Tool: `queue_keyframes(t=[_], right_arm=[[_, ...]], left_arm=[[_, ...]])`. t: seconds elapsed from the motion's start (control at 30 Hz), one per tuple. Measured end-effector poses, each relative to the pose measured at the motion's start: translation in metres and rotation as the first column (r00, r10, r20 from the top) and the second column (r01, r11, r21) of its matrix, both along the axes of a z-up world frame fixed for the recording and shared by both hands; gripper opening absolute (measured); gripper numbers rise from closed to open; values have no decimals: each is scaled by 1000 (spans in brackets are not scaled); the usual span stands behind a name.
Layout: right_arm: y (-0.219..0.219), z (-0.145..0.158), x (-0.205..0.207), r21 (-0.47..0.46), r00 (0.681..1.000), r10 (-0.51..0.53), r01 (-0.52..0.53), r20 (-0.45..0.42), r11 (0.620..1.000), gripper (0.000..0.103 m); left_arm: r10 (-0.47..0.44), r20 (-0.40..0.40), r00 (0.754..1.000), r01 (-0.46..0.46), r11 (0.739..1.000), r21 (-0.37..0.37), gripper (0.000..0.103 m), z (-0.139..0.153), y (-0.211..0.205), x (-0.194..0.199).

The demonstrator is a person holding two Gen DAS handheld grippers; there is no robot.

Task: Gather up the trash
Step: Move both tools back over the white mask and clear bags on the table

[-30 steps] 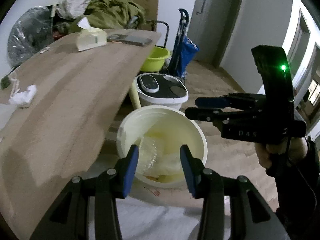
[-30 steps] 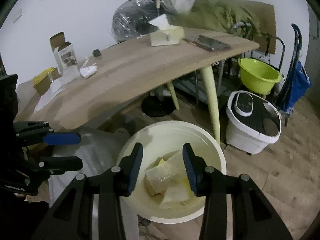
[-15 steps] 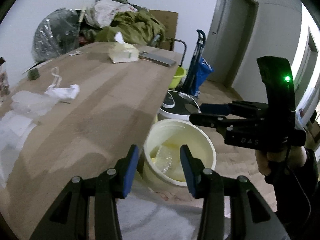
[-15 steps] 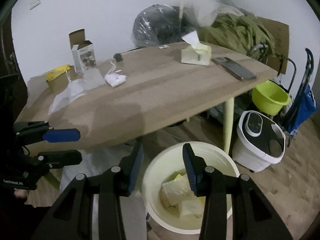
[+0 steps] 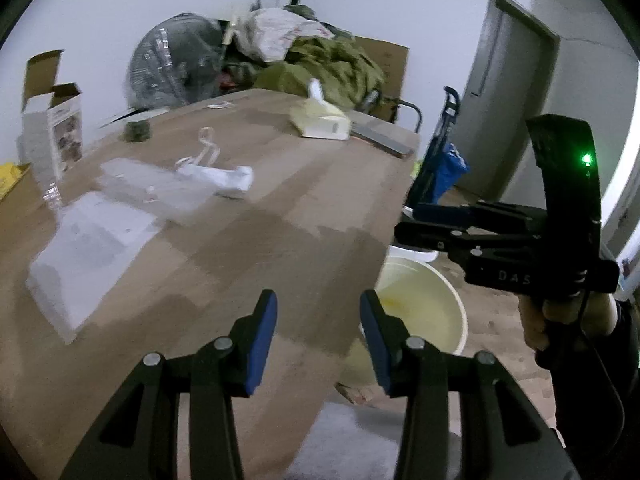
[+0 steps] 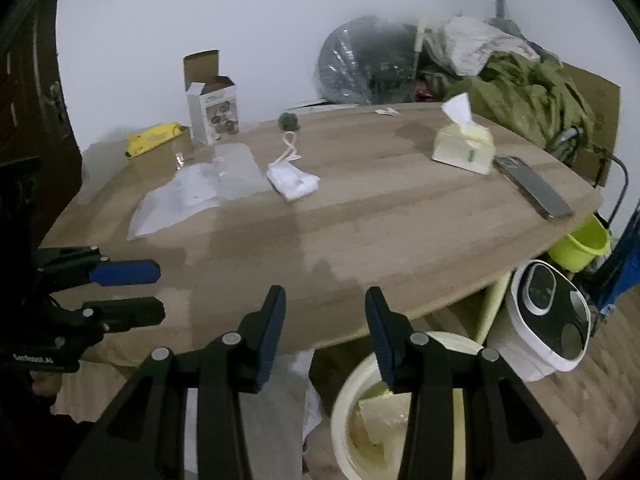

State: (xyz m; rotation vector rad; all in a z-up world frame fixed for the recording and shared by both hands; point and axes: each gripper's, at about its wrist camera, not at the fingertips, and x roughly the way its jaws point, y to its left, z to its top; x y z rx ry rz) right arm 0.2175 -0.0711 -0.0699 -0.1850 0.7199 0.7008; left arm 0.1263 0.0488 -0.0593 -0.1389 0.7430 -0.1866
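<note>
A cream trash bucket [image 6: 344, 412] stands on the floor by the table's near edge, with crumpled wrappers inside; in the left wrist view the bucket [image 5: 436, 312] shows past the table's corner. On the wooden table [image 6: 380, 240] lie a crumpled white mask [image 6: 292, 178], clear plastic bags [image 6: 236, 172] and a white sheet [image 6: 176, 204]. My left gripper [image 5: 318, 320] hangs open and empty over the table's near edge. My right gripper [image 6: 324, 320] is also open and empty, above the edge and beside the bucket. Each shows in the other's view: left gripper [image 6: 160, 292], right gripper [image 5: 406, 224].
A tissue pack [image 6: 464, 148], a phone [image 6: 532, 186], an open carton [image 6: 212, 110] and a yellow item [image 6: 154, 136] are on the table. A white appliance [image 6: 548, 312], green basin [image 6: 584, 242] and blue cart [image 5: 444, 164] stand on the floor. Clothes pile behind.
Both grippers have risen and swung from above the bucket to over the table's near edge. The bucket has slid low in both views. Jaws have stayed as they were.
</note>
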Motion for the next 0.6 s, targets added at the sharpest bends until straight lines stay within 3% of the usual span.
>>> queue_keyframes(t=[0.6], right_arm=[[87,-3,46,18,988,146,-145,-46,989,39]], left_arm=[[209,-73,975,-209,978,12,43,0,80,-2]])
